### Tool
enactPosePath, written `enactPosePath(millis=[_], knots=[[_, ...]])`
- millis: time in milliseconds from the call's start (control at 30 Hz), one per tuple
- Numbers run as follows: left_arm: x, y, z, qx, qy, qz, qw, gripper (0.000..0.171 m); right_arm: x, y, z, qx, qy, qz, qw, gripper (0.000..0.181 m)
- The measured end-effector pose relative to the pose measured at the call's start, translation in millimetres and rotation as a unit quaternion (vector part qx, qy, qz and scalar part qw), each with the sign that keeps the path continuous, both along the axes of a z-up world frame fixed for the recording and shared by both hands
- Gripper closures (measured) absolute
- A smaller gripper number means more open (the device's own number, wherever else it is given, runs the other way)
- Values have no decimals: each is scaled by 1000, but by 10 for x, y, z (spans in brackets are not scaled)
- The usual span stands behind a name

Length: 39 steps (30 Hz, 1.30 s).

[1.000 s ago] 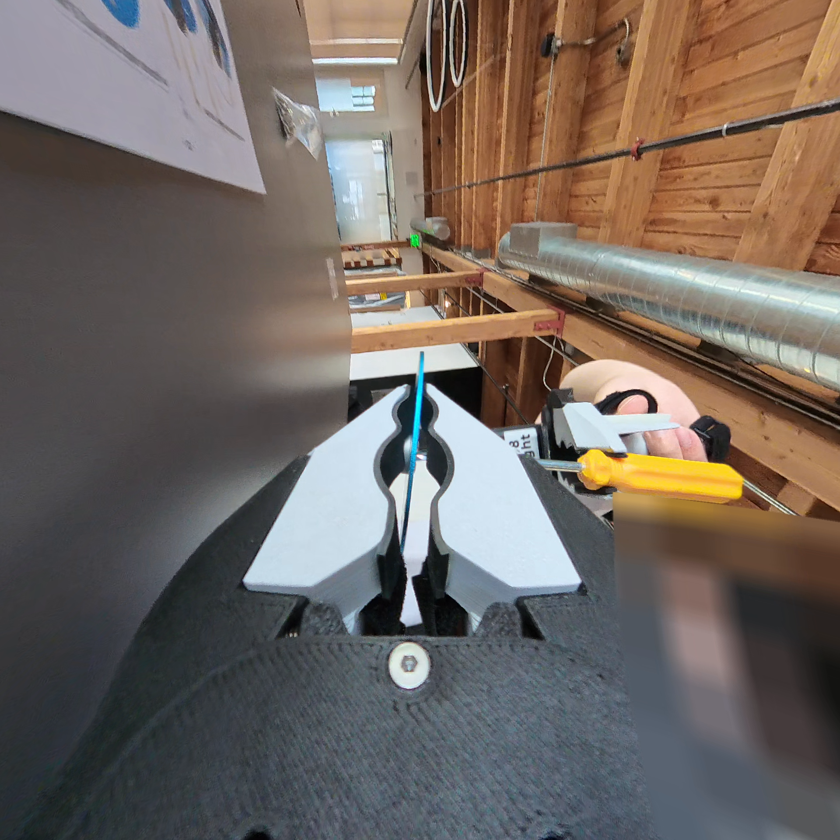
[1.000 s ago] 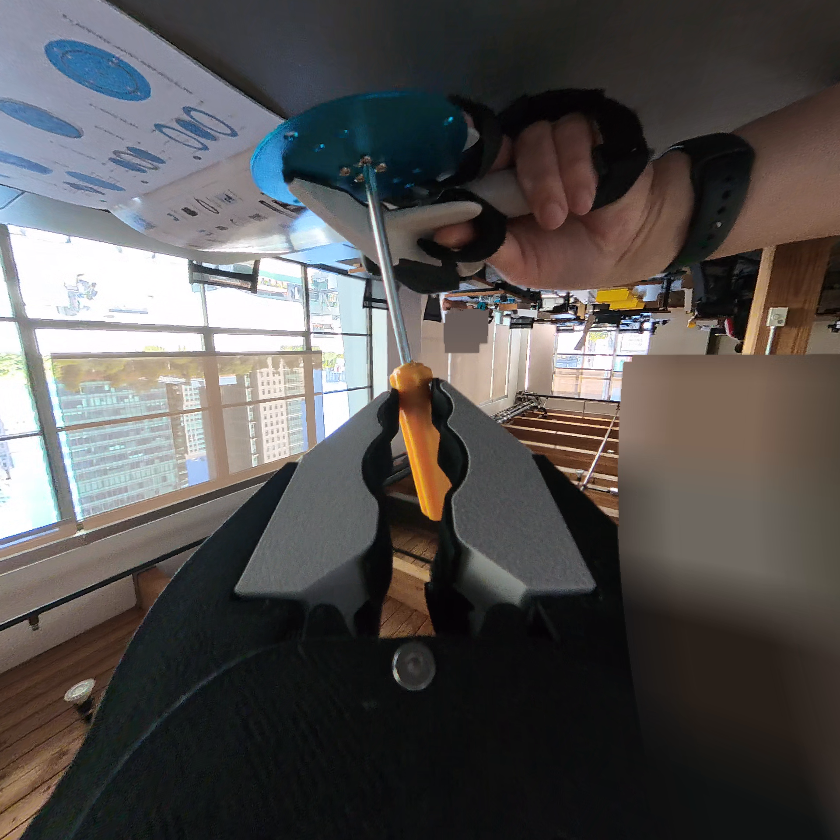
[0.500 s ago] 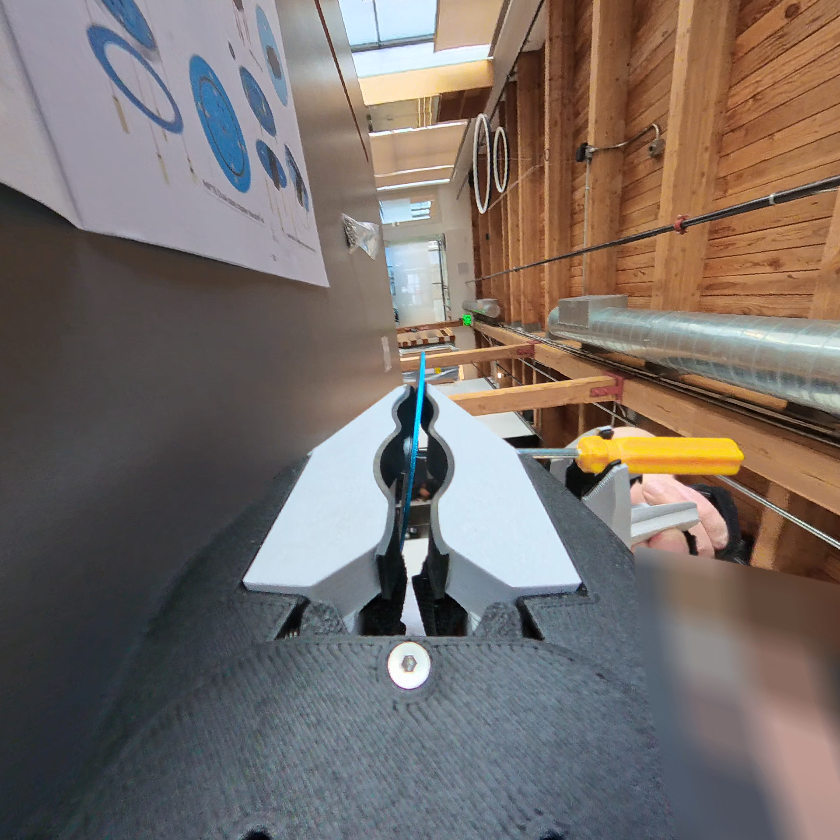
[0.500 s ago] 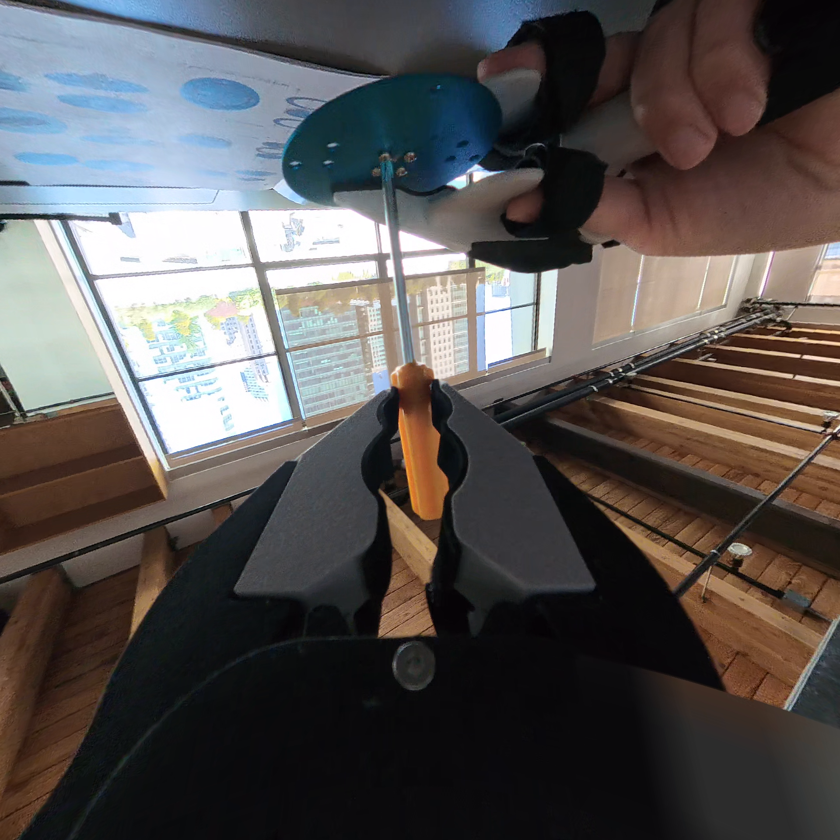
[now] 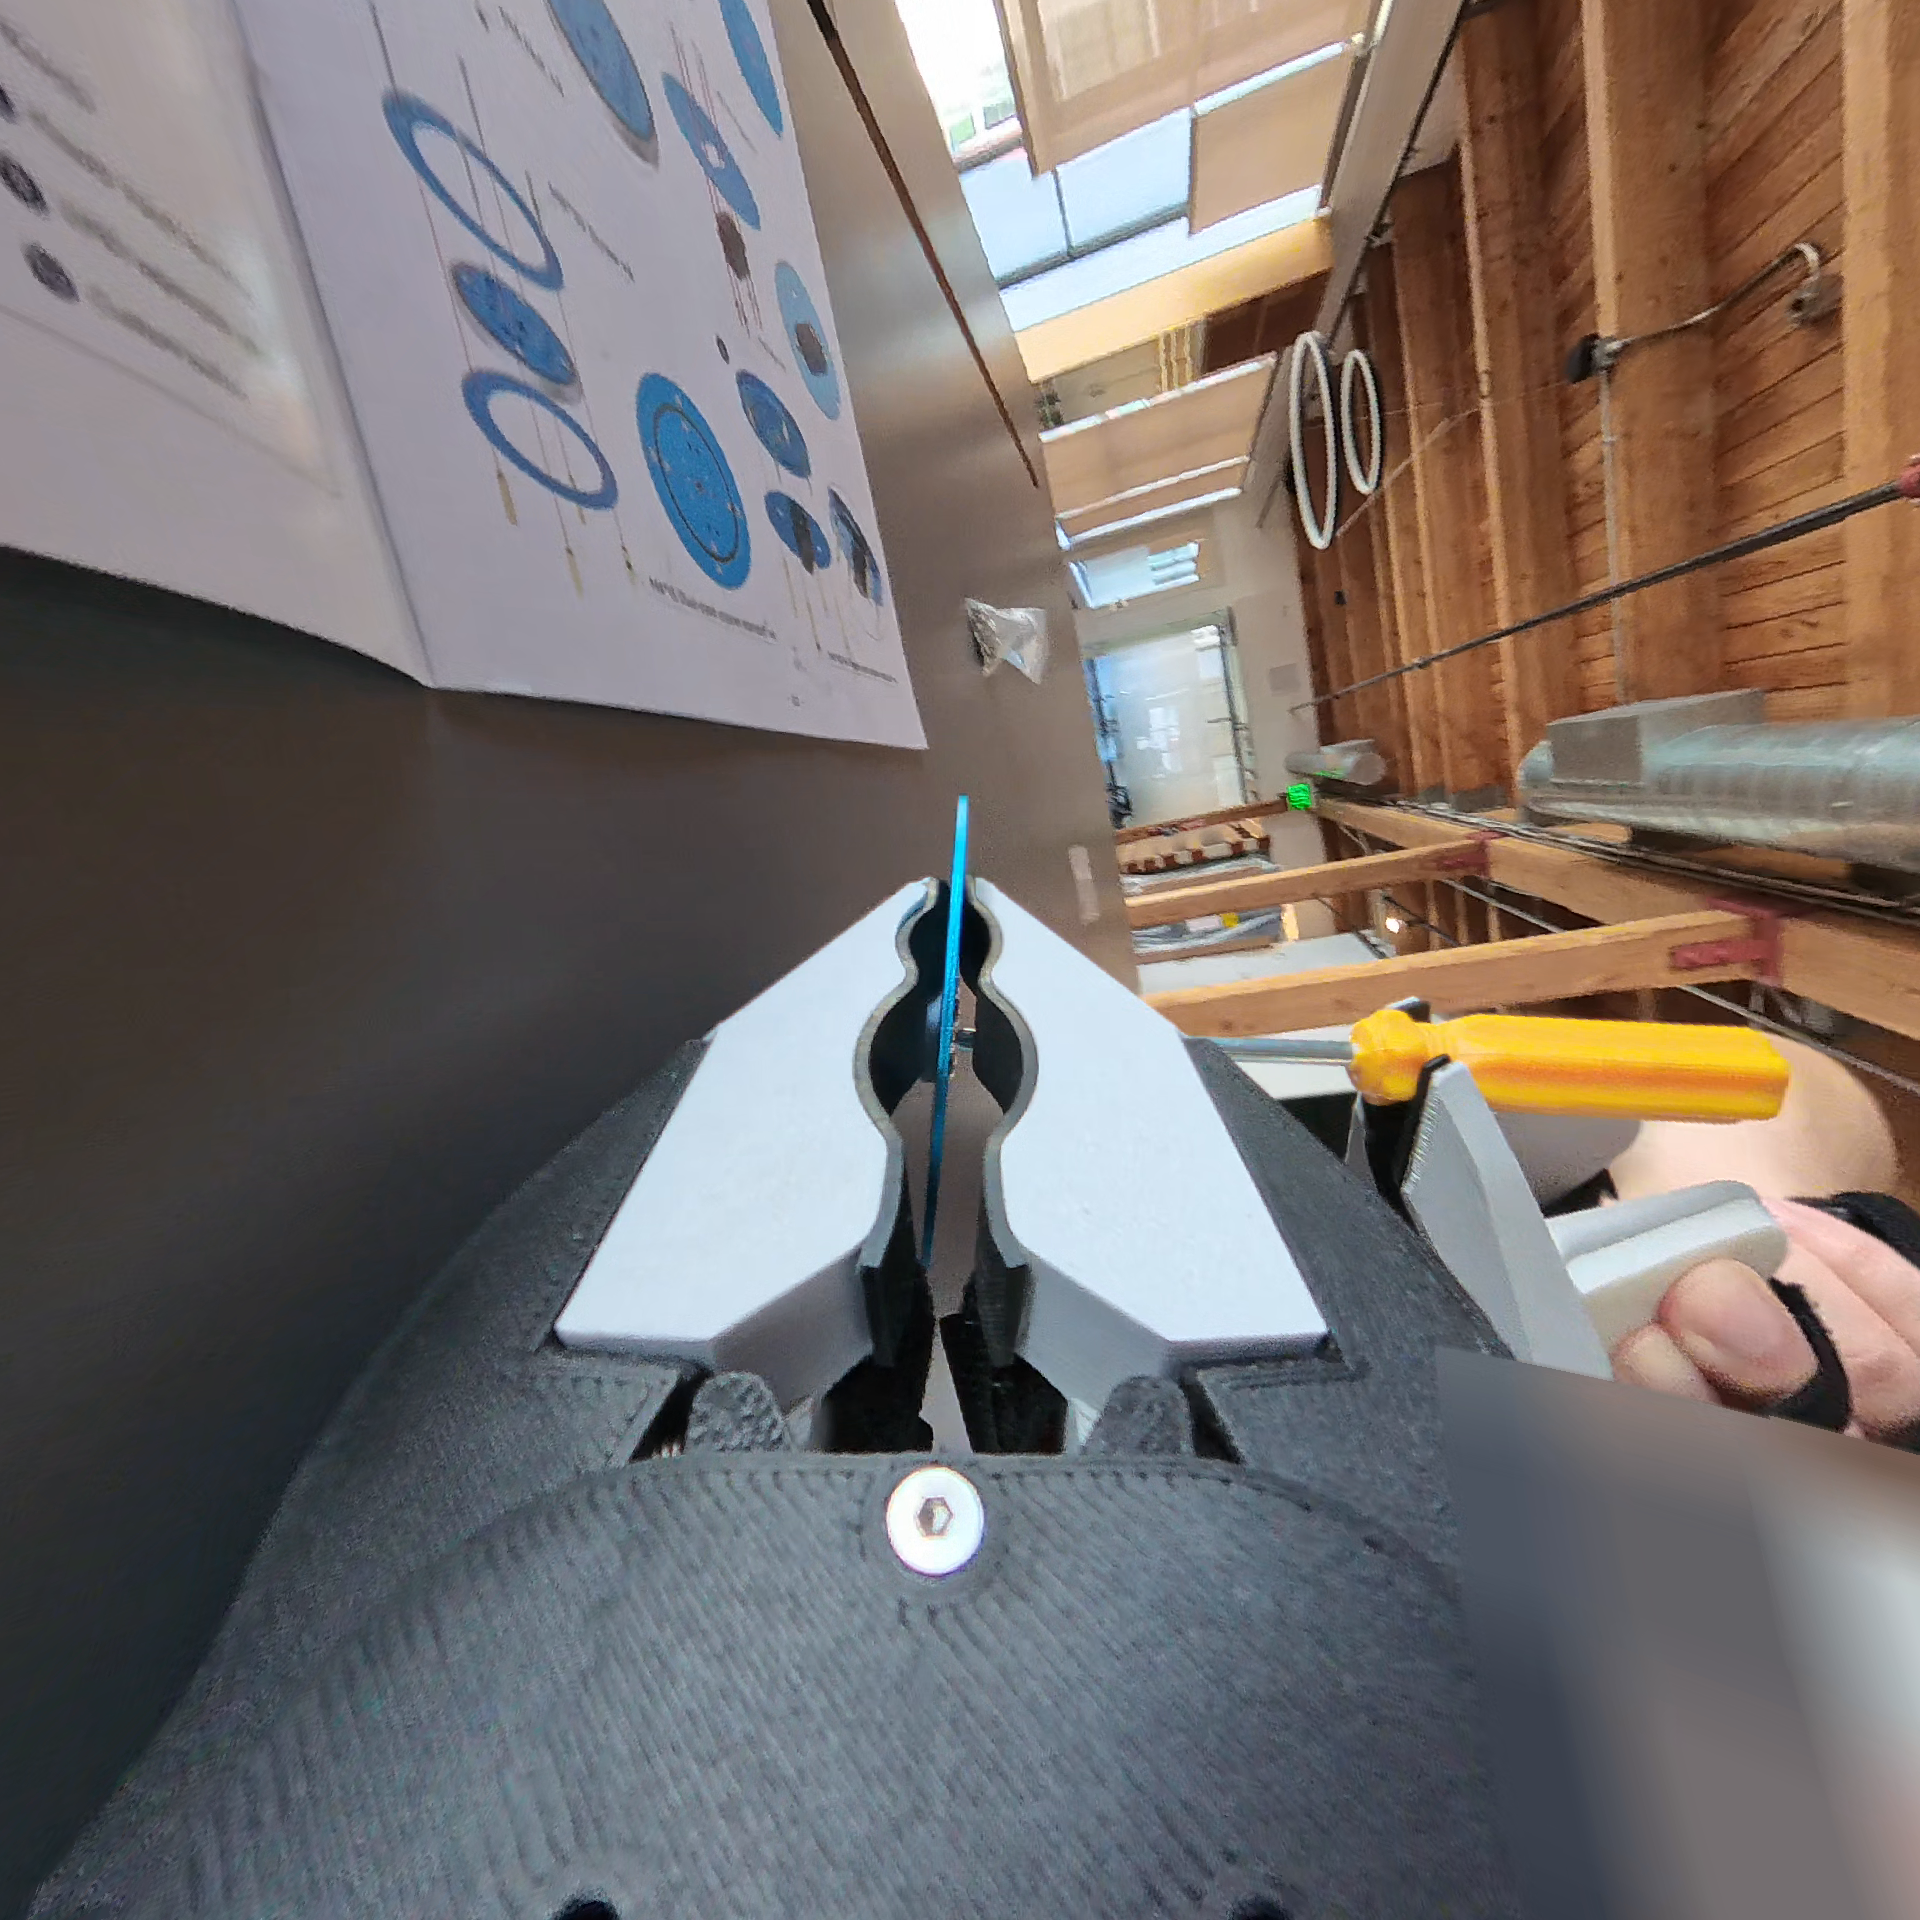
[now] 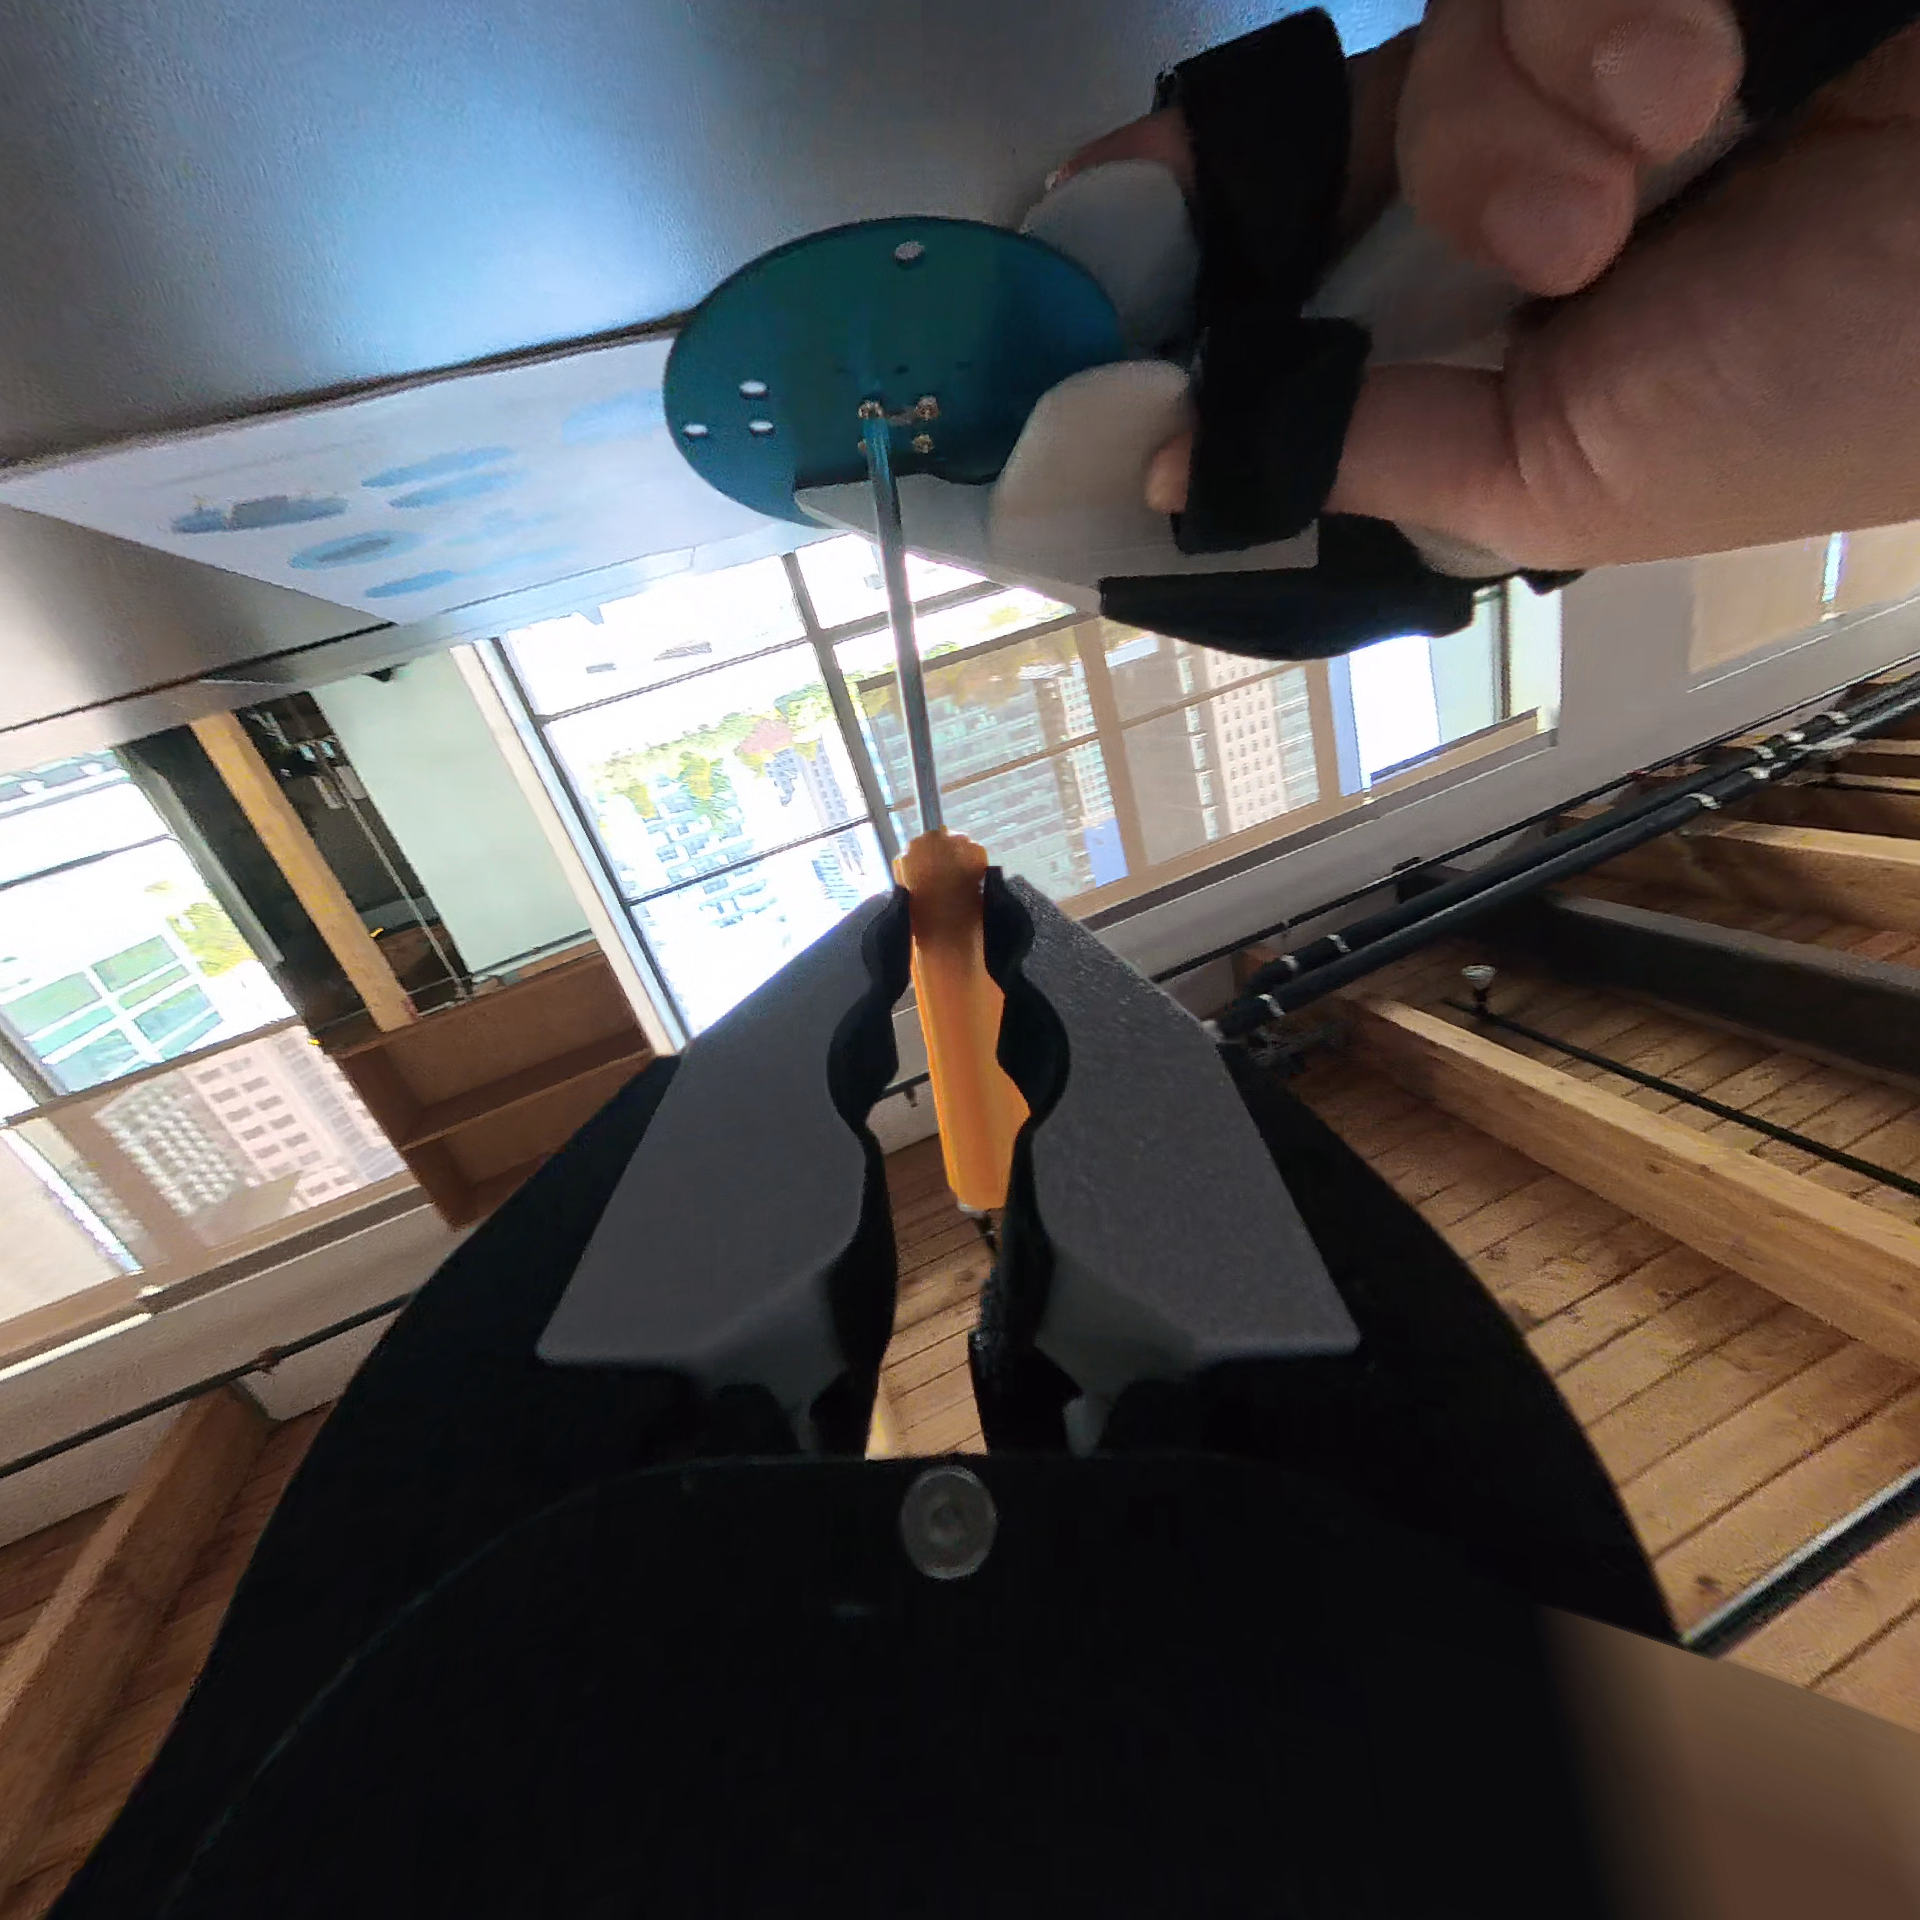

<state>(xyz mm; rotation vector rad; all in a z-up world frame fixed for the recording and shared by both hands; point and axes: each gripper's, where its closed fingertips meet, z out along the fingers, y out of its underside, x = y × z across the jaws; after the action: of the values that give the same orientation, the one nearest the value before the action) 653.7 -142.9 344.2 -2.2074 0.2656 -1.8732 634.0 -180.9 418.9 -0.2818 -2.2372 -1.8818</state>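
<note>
My left gripper is shut on a thin blue round plate, seen edge-on between its light grey fingers. In the right wrist view the plate shows its flat face, with several small holes and small screws near its middle. My right gripper is shut on the orange handle of a screwdriver. Its metal shaft runs up to the plate and the tip sits on one of the screws. The screwdriver also shows in the left wrist view, right of my left gripper, pointing at the plate.
A dark grey surface carries white instruction sheets with blue part drawings and a small clear bag. Wooden beams, a metal duct and large windows fill the background. A person's hand holds the left gripper.
Both views have swung: more of the instruction sheets shows in the left view. The plate and screwdriver stay gripped, with the tip still on the plate's centre screws.
</note>
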Motion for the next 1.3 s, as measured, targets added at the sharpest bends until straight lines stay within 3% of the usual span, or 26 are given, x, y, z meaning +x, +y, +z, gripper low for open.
enactPosePath(millis=[233,467,800,1033,1167,1233,1300], knots=[[-84,157,-41,79,69,37,994,171,38,72,-93,-22,89,-96,991,169],[-186,294,-73,128,114,71,983,171,47,150,-194,-41,198,-177,963,169],[-193,346,-85,171,147,88,970,171,138,136,-301,-85,363,-283,884,169],[-262,440,-73,197,168,110,960,171,189,177,-424,-119,475,-348,799,170],[-306,503,-58,208,179,116,955,171,232,208,-564,-158,494,-397,757,176],[-270,457,4,200,157,104,962,171,149,265,-548,-173,505,-386,752,181],[-285,453,43,207,157,105,960,171,118,319,-480,-163,487,-365,776,181]])
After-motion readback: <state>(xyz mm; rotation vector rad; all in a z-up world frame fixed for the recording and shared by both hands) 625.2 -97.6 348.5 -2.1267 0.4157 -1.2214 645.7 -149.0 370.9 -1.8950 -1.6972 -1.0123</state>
